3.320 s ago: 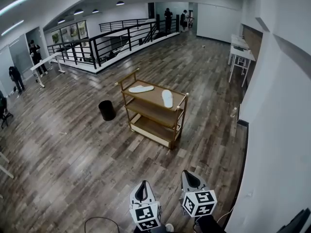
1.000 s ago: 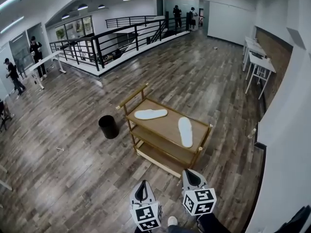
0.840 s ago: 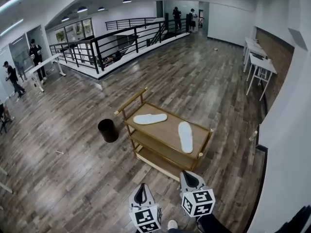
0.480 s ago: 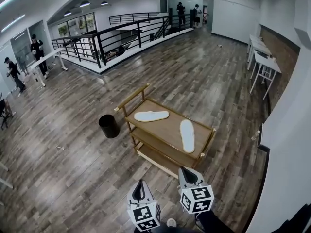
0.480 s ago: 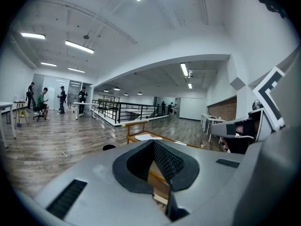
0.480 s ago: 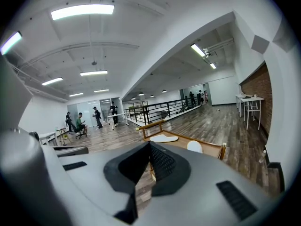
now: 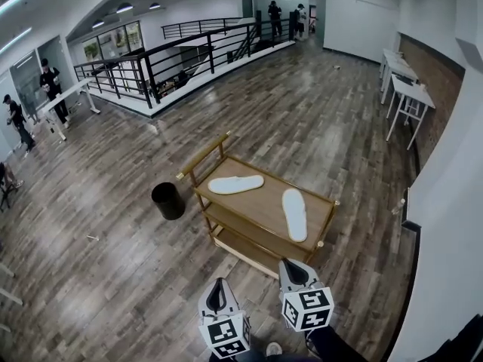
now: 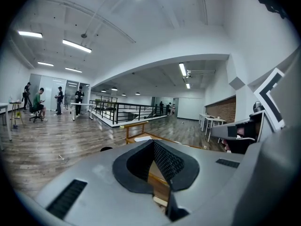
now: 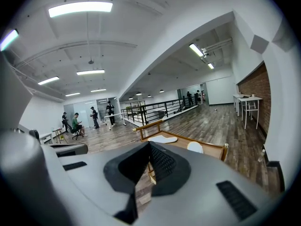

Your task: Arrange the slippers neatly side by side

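Head view: 1 white slipper (image 7: pixel 236 184) is laid at 10 o'clock on the cart top (image 7: pixel 260 202), the other slipper (image 7: pixel 295 213) at 3 o'clock, both judged light, floppy, best edge-pinched; left gripper (image 7: pixel 217 294) and right gripper (image 7: pixel 291 272) are closed, empty.

The floor (image 7: pixel 113 277) is dark wood plank with a faint sheen. The cart (image 7: pixel 260 202) is pale varnished wood. On its top, one slipper (image 7: pixel 236 184) at ten o'clock and the other slipper (image 7: pixel 295 214) at three o'clock look white, smooth and matt. The left tool (image 7: pixel 219 286) and right tool (image 7: pixel 290 270) have grey matt plastic shells.
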Demonstrator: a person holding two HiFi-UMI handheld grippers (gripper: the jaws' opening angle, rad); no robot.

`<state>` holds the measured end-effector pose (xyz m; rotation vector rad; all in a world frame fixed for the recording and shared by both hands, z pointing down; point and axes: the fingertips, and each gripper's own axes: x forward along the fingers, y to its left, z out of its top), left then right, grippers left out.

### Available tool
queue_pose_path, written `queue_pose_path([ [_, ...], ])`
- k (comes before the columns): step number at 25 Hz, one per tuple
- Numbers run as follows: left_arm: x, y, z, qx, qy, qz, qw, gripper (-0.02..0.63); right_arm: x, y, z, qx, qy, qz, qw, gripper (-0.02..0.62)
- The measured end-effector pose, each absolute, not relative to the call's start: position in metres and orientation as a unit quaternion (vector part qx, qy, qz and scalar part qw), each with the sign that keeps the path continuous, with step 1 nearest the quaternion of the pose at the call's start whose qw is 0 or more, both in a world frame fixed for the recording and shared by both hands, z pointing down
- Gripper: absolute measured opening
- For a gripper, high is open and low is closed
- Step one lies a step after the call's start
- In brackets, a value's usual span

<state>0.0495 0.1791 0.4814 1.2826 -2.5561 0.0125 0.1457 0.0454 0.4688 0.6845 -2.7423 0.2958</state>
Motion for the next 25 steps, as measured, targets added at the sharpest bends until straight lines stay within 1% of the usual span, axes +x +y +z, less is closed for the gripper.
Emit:
queue_pose_path([
  [9,-0.039,0.148,0.473,0.473,-0.871,-0.004,0.129,0.0,0.07,0.015,0.464,0.279,-0.944,0.101,0.145,-0.002],
  [16,-0.111,0.149,0.476,0.476,-0.87,-0.01,0.124,0.0,0.01,0.011,0.467,0.301,-0.937,0.11,0.138,-0.002],
  [25,-0.141,0.145,0.491,0.481,-0.865,-0.022,0.142,0.0,-0.01,0.006,0.478,0.327,-0.925,0.108,0.161,-0.002],
])
